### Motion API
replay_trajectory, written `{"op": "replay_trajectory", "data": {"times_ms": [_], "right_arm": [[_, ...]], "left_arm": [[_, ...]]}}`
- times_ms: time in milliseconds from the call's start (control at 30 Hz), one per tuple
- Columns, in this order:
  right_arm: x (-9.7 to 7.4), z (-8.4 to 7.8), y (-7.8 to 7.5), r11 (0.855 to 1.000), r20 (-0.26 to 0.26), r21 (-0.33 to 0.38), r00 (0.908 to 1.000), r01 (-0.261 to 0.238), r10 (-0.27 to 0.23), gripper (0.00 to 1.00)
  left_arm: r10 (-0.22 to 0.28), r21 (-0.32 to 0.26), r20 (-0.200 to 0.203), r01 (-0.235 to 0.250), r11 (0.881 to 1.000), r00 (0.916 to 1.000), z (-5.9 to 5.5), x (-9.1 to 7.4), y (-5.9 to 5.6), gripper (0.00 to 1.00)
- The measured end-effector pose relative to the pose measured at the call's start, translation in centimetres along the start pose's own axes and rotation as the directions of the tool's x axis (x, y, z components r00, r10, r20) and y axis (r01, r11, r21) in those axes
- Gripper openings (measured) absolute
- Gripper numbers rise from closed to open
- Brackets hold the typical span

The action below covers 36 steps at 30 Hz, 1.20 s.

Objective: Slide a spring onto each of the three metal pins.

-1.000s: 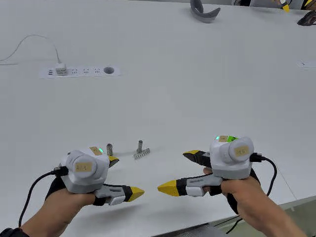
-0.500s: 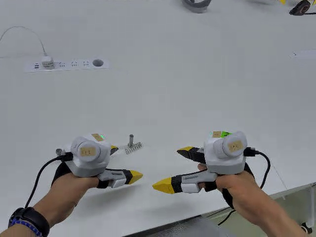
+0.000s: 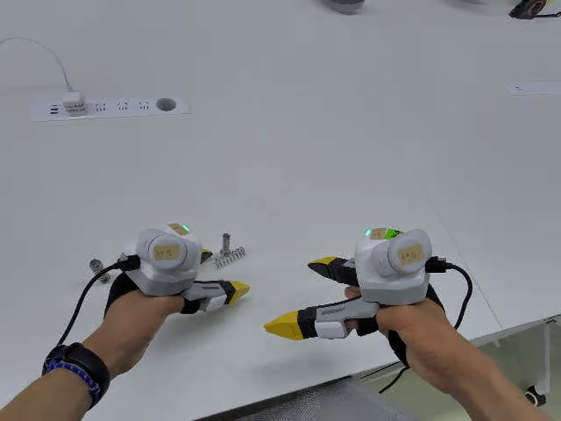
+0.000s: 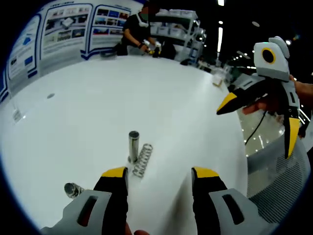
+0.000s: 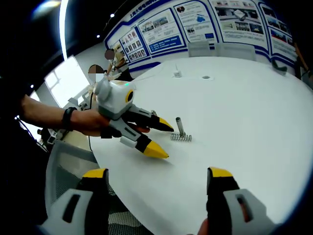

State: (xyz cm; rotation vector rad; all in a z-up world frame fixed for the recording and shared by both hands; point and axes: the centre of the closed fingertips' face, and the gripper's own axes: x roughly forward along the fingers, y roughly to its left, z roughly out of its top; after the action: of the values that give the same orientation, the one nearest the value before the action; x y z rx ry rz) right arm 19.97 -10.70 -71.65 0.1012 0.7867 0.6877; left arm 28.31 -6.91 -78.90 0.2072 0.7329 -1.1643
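Observation:
A short metal pin [image 3: 226, 243] stands upright on the white table, with a loose spring [image 3: 230, 257] lying at its foot. My left gripper [image 3: 221, 271] is open just short of them; in its own view the pin [image 4: 133, 145] and spring [image 4: 142, 160] lie ahead of the left jaw of the open left gripper [image 4: 159, 172]. Another small metal piece [image 3: 98, 267] lies to the left, also a metal piece [image 4: 72, 189]. My right gripper [image 3: 301, 295] is open and holds nothing, apart to the right. The right gripper view shows pin [image 5: 179, 126] and spring [image 5: 181, 138].
A white power strip [image 3: 110, 107] with a plugged-in charger lies at the far left of the table. The table's front edge [image 3: 491, 329] runs close under my right hand. A person stands at the table's far end in the left gripper view.
The head camera has shifted. My left gripper has moved forward, closer to the upright pin and spring. Both grippers have stayed open.

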Motion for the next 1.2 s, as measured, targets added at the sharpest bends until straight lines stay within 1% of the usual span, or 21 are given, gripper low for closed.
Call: {"op": "replay_trajectory", "data": {"times_ms": [233,333,467,600,700,800,933,1000,1067,1100,1133,1167,1200], "right_arm": [[-0.1,-0.2,-0.2,1.000,-0.001,0.008,1.0000,-0.001,0.001,0.84],[-0.2,-0.3,-0.2,1.000,-0.002,0.012,1.0000,-0.002,0.002,0.83],[-0.2,-0.4,-0.2,1.000,-0.004,0.014,1.0000,-0.005,0.005,0.83],[-0.1,-0.3,-0.2,1.000,-0.001,0.016,1.0000,-0.007,0.007,0.83],[-0.1,-0.3,-0.3,1.000,-0.003,0.017,1.0000,-0.007,0.007,0.83],[-0.1,-0.4,-0.3,1.000,-0.006,0.016,1.0000,-0.008,0.008,0.83],[-0.1,-0.5,-0.2,1.000,-0.008,0.016,0.9999,-0.009,0.009,0.83],[0.0,-0.6,-0.2,1.000,-0.010,0.018,0.9999,-0.010,0.010,0.83],[0.0,-0.6,-0.2,1.000,-0.011,0.018,0.9999,-0.011,0.011,0.83],[0.0,-0.6,-0.2,1.000,-0.011,0.018,0.9999,-0.011,0.011,0.83],[0.0,-0.6,-0.1,1.000,-0.010,0.018,0.9999,-0.011,0.011,0.83],[0.0,-0.6,-0.1,1.000,-0.009,0.018,0.9999,-0.011,0.011,0.83],[0.0,-0.6,-0.1,1.000,-0.008,0.018,0.9999,-0.011,0.011,0.83]], "left_arm": [[0.010,-0.024,-0.006,-0.010,1.000,0.9999,-0.2,0.7,0.3,0.49],[0.014,-0.017,-0.005,-0.014,1.000,0.9999,-0.2,0.8,0.4,0.46],[0.010,-0.014,-0.001,-0.010,1.000,1.0000,-0.1,0.8,0.2,0.44],[0.006,-0.010,0.006,-0.006,1.000,1.0000,0.1,0.9,0.0,0.39],[0.021,-0.009,0.002,-0.021,1.000,0.9998,-0.1,1.1,0.2,0.33],[0.023,-0.015,0.002,-0.023,1.000,0.9997,-0.1,1.2,0.1,0.31],[0.039,-0.004,0.005,-0.039,0.999,0.9992,-0.1,1.4,0.1,0.26],[0.046,0.011,0.004,-0.046,0.999,0.9989,-0.1,1.5,0.1,0.24],[0.049,0.040,-0.003,-0.049,0.998,0.9988,-0.2,1.5,-0.2,0.21],[0.057,0.068,0.000,-0.057,0.996,0.9984,-0.2,1.6,-0.1,0.19],[0.058,0.083,-0.011,-0.056,0.995,0.9983,-0.5,1.5,-0.4,0.17],[0.067,0.124,-0.007,-0.066,0.990,0.9977,-0.3,1.4,-0.2,0.14],[0.070,0.135,-0.018,-0.067,0.989,0.9974,-0.6,1.4,-0.4,0.12]]}}
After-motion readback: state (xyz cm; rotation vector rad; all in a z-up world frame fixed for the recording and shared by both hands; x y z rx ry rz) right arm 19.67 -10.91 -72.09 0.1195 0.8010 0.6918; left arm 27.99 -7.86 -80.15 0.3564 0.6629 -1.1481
